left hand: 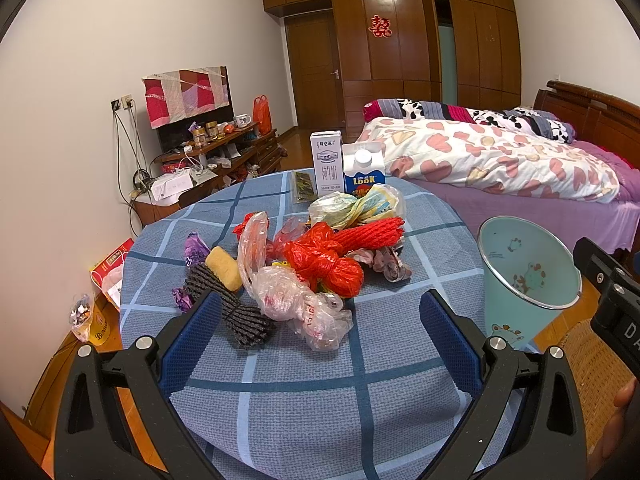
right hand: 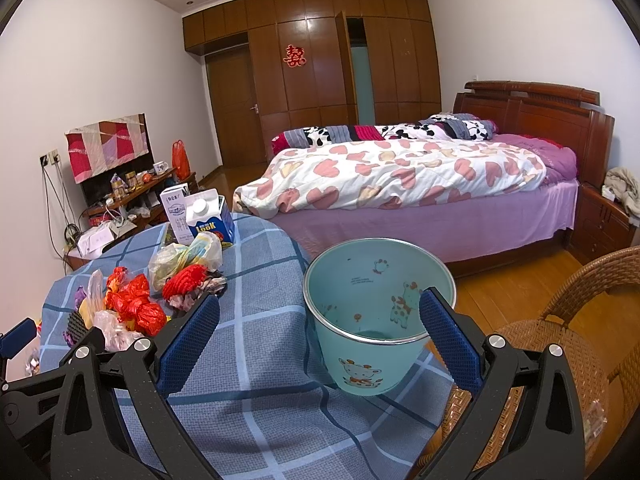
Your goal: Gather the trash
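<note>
Left wrist view:
Left gripper: we see its blue-padded fingers spread wide and empty, low over the near part of the table.
Table: round, under a blue checked cloth.
Trash pile: heaped mid-table, just beyond the fingertips. We count a clear plastic bag, a knotted red plastic bag, a red foam net, a yellow sponge and a dark ribbed pad beside the left finger.
Cartons: a white milk carton and a blue carton stand upright, side by side, at the far edge.
Bin: pale green, at the table's right edge, tilted toward us.

Right wrist view:
Right gripper: fingers spread apart; the bin lies between them, but we cannot tell whether either pad touches it.
Bin's inside: we see only printed cartoon animals.
Trash pile: on the cloth to the left, apart from the bin.
Wicker chair: right of the table.
</note>
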`<control>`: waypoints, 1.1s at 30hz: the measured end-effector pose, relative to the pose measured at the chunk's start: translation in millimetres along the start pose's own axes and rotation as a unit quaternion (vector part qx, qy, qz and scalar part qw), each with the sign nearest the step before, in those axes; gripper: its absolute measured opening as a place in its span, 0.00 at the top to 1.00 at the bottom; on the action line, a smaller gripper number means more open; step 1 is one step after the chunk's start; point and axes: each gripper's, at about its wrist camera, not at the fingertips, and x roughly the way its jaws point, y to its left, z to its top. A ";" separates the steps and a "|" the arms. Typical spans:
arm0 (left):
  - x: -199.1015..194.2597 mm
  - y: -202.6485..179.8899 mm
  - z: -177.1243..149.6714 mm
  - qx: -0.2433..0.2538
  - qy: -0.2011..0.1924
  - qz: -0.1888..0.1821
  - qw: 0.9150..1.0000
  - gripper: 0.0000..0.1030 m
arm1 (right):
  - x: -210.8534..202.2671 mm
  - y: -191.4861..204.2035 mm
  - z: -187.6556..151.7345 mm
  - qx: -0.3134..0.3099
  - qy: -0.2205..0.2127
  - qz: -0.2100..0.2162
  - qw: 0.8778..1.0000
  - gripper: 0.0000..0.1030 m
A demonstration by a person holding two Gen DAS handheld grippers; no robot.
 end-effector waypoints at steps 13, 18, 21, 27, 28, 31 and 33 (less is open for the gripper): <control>0.1 -0.3 0.5 0.000 0.000 0.000 1.000 0.06 | 0.6 -0.8 0.2 0.000 0.001 0.001 1.000 0.05; -0.1 -0.8 0.4 0.000 0.000 -0.001 1.000 0.06 | 0.1 -0.2 0.2 0.001 0.001 0.001 1.000 0.05; 0.0 -0.7 0.2 0.001 0.001 0.000 1.000 0.06 | 0.1 -0.5 0.0 0.001 0.001 0.001 1.000 0.05; 0.3 -1.8 -1.1 0.001 0.004 -0.002 1.000 0.06 | 0.1 0.4 -1.8 0.000 0.004 0.001 1.000 0.05; 0.3 -2.0 -1.4 0.001 0.005 -0.003 1.000 0.06 | 0.5 1.7 -2.0 0.000 0.005 0.001 1.000 0.05; 0.5 -2.1 -1.7 0.002 0.005 -0.002 1.000 0.06 | 1.6 3.3 -2.3 0.001 0.006 0.001 1.000 0.05; 1.6 -2.1 -2.7 0.001 0.009 -0.004 1.000 0.06 | 1.5 3.7 -2.6 0.001 0.007 0.002 1.000 0.05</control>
